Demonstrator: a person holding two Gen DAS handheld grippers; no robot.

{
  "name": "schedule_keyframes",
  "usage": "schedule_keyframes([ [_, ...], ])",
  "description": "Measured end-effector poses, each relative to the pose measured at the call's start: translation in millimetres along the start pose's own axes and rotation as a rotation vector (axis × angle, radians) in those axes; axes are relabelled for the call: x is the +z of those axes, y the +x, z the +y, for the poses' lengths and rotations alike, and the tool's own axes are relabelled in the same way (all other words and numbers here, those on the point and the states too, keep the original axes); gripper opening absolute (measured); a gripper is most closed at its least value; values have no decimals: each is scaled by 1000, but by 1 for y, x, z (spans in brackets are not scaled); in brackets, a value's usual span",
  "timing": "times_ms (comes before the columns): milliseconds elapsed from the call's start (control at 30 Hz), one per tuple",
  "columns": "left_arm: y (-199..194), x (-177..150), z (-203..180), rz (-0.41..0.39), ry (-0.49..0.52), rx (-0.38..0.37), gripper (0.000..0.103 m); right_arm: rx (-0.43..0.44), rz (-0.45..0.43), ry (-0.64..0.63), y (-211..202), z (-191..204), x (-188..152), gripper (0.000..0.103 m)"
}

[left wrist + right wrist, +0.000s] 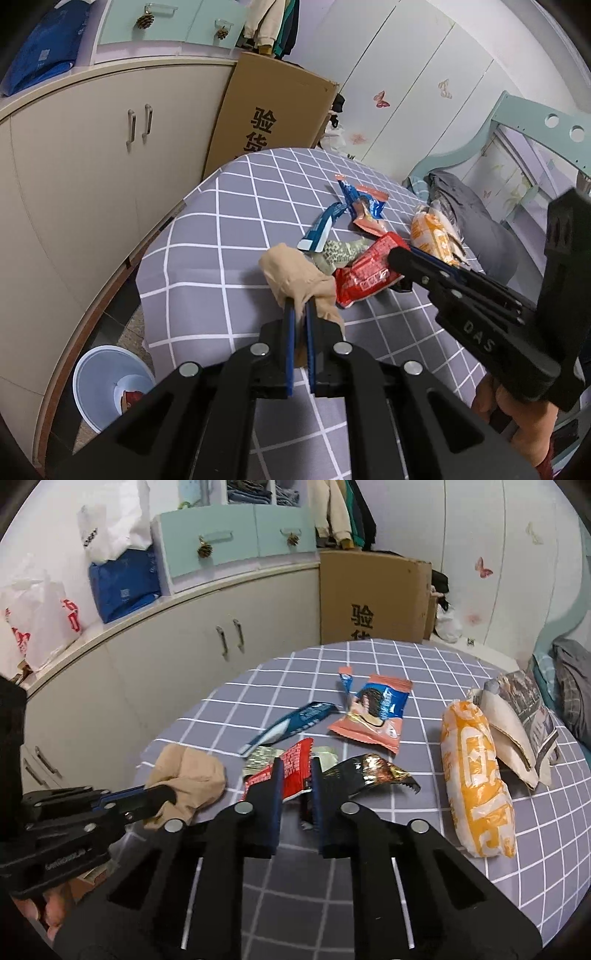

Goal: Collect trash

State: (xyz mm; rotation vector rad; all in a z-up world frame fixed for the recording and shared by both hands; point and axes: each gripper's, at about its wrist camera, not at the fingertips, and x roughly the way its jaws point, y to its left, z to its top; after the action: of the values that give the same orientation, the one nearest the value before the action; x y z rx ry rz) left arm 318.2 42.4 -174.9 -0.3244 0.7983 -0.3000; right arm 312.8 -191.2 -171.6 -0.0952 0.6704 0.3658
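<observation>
left wrist: left gripper (301, 306) pressed nearly together, pinching the near end of the beige stocking (295, 275). soft, limp, near weightless by the look of it; it should drape and drag, so a bunched-fabric pinch is the right hold. it lies at the near-left edge of the wrapper pile on the grid-cloth desk (207, 258). red wrapper (369, 273) sits just beside it, with the right gripper (400, 258) coming in from the right, tips at the wrapper. blue bin (107, 384) on the floor lower left, some trash already inside.

right wrist: right gripper (295, 771) partly spread, fingers straddling the red wrapper (291, 771); can't tell if the pads are biting yet. thin crinkly film, light, probably slippery, best taken at a flat edge. black-gold wrapper (369, 773) touches it on the right. left gripper (162, 794) holds the stocking (188, 775).
</observation>
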Motion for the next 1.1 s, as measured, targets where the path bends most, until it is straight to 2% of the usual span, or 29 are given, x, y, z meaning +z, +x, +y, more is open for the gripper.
schedule_keyframes([
  [167, -17, -1, 4, -28, -7, -21, 5, 42, -27, -16, -20, 17, 1, 2],
  [433, -60, -8, 26, -95, -40, -45, 5, 104, -79, -44, -53, 53, 9, 1],
  [533, -70, -11, 36, -93, -55, -64, 5, 73, -81, -64, -52, 66, 12, 1],
  [767, -65, -26, 48, -38, -76, -98, 5, -10, 49, 2, -23, 55, -6, 3],
  [867, -62, -31, 54, -31, -89, -106, 5, 0, 60, 15, -16, 56, -10, 4],
  [900, -61, -31, 55, -30, -91, -107, 5, 12, 59, 10, -14, 59, -9, 7],
  [933, -61, -32, 56, -27, -92, -105, 5, 31, 55, 11, -11, 63, -6, 29],
  [967, -60, -32, 58, -26, -95, -103, 5, 44, 50, 22, -9, 65, -4, 66],
  [1000, -59, -32, 59, -26, -98, -102, 5, 55, 41, 49, -7, 65, -2, 71],
  [1033, -58, -32, 60, -25, -99, -99, 5, 60, 40, 75, -2, 67, 1, 71],
  [1100, -58, -33, 62, -25, -98, -96, 5, 62, 56, 48, 8, 78, 4, 71],
])
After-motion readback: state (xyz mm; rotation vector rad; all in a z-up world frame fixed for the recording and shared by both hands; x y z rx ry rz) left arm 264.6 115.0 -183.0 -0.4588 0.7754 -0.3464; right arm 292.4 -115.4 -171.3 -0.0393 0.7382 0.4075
